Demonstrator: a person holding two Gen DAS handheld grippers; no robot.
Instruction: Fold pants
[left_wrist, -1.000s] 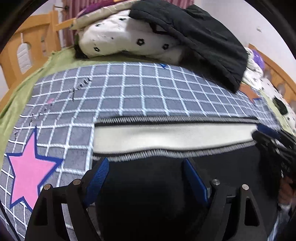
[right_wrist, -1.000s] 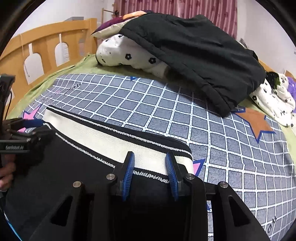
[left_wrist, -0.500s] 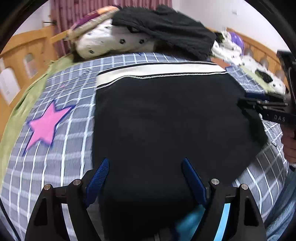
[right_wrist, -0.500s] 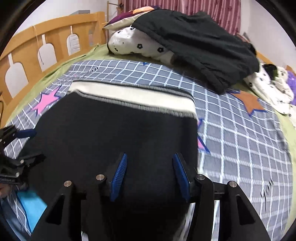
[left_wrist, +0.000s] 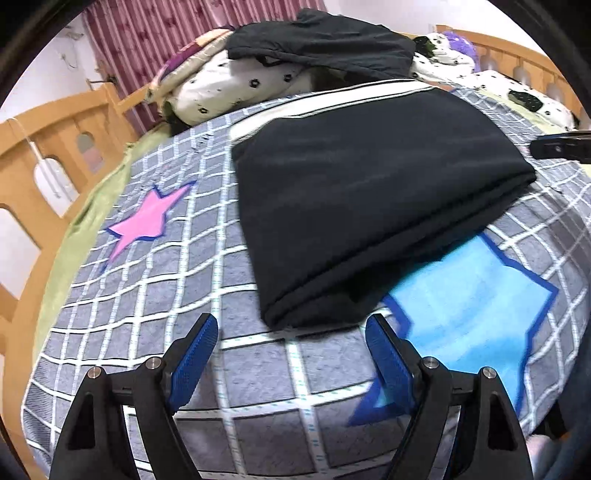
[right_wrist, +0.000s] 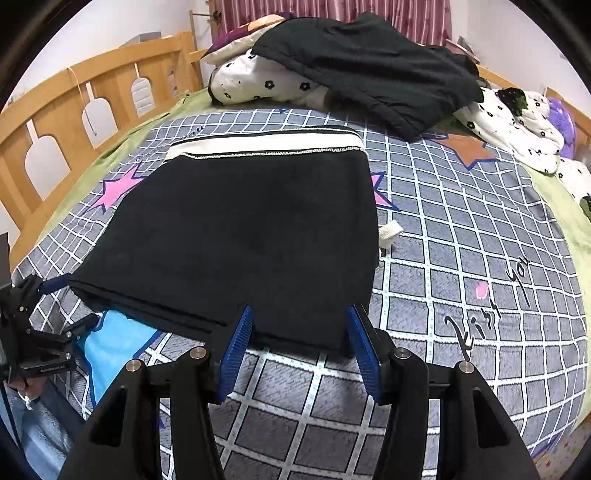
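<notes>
Left wrist view: my left gripper (left_wrist: 291, 347) is released with nothing between its fingers and now sits back off the folded pants (left_wrist: 362, 192), which a second ago filled the view beneath it; they lie flat on the checked blanket (left_wrist: 177, 295). Right wrist view: my right gripper (right_wrist: 301, 345) is likewise released, withdrawn to the pants' (right_wrist: 243, 236) near fold, waistband (right_wrist: 266, 146) far side.

Bed (right_wrist: 461, 236) wore grey checked star-print cover; folded black pants (right_wrist: 243, 236) lay flat mid-cover, pillows (right_wrist: 266, 83) and black garment (right_wrist: 373, 70) heaped at head.
</notes>
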